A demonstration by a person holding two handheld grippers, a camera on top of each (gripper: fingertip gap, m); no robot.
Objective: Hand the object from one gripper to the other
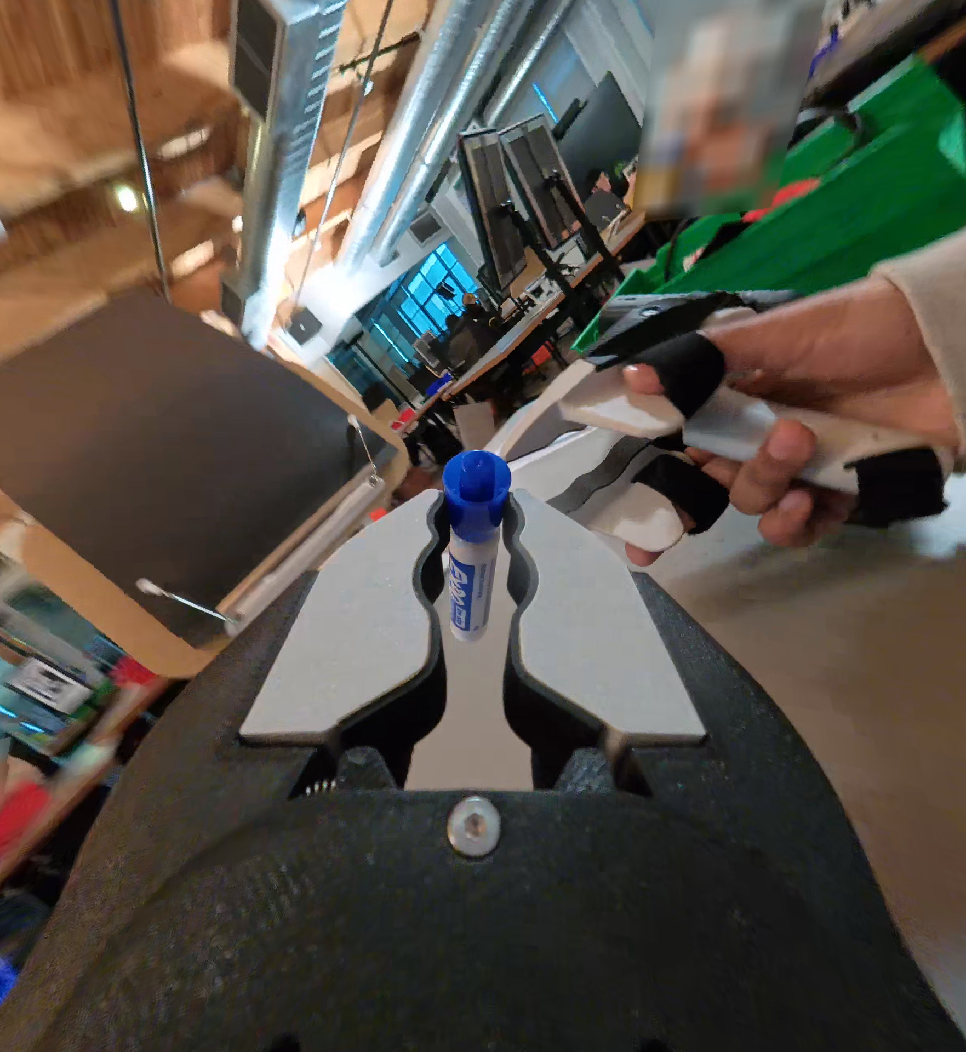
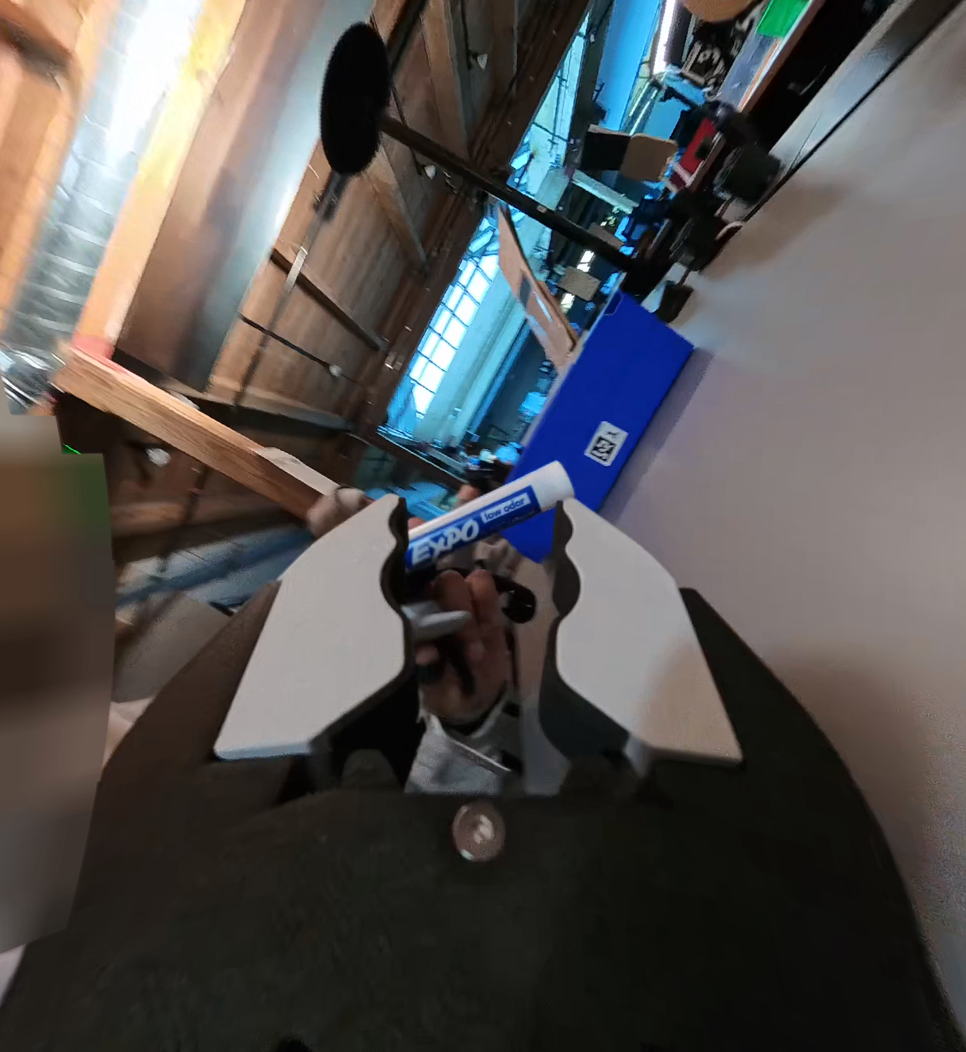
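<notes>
A whiteboard marker (image 1: 472, 569) with a blue cap and a white, blue-labelled barrel is held in the air. My left gripper (image 1: 477, 501) is shut on it just below the cap, cap end pointing away from the camera. My right gripper (image 1: 526, 455), held by a hand (image 1: 810, 398), comes in from the right close behind the marker. In the right wrist view the right gripper (image 2: 480, 506) is open, and the marker's barrel (image 2: 486, 515) lies slanted across the gap between its fingertips, touching neither pad clearly. The left hand (image 2: 463, 643) shows below it.
A blue box (image 2: 600, 421) stands on a white table (image 2: 810, 512) beyond the marker. Green bins (image 1: 839, 216) and a dark board (image 1: 156, 455) flank the hand-over spot. Desks, monitors (image 1: 514, 188) and ducts lie far behind.
</notes>
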